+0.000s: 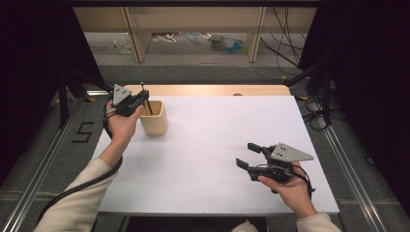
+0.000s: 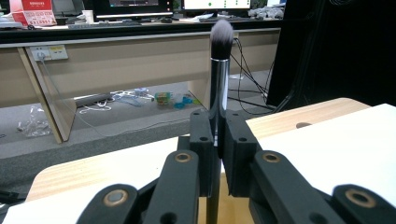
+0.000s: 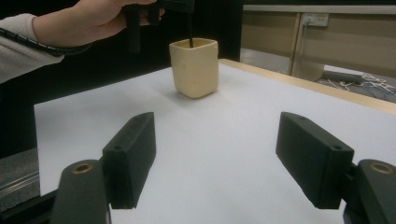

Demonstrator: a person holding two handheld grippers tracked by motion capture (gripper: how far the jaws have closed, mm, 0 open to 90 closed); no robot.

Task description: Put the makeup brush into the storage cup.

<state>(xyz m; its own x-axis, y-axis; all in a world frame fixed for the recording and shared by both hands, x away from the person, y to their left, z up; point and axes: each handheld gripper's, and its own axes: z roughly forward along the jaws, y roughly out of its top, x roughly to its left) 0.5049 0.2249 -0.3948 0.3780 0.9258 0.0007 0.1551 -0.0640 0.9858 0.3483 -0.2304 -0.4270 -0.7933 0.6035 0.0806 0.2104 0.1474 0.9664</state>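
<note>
My main worry is the brush (image 2: 220,70) tipping the cup (image 1: 154,119) over. I hold it in the left gripper (image 1: 143,96) with its handle already down inside the cup's mouth, and the cup is light-looking and stands free on the worktop (image 1: 217,145) near the far left corner. If I drift sideways while lowering, the handle could lever against the rim and drag or topple the cup. The handle also leans a little in the high view, so if I let go too high the brush could drop hard, rattle against the wall, or pitch over the edge with its bristle head pulling it out. A slick metal ferrule might also slip in the grip before I am ready.

The left jaws are clamped on the brush's shaft just below the ferrule, one pad on each side, bristles upright above them and the dark handle running down between them into the cup. In the right gripper view the handle enters near the far side of the cup's opening.

The right gripper (image 1: 251,155) rests at the near right of the worktop, well apart from the cup, its jaws spread wide with nothing between them, too far away to steady the cup.
</note>
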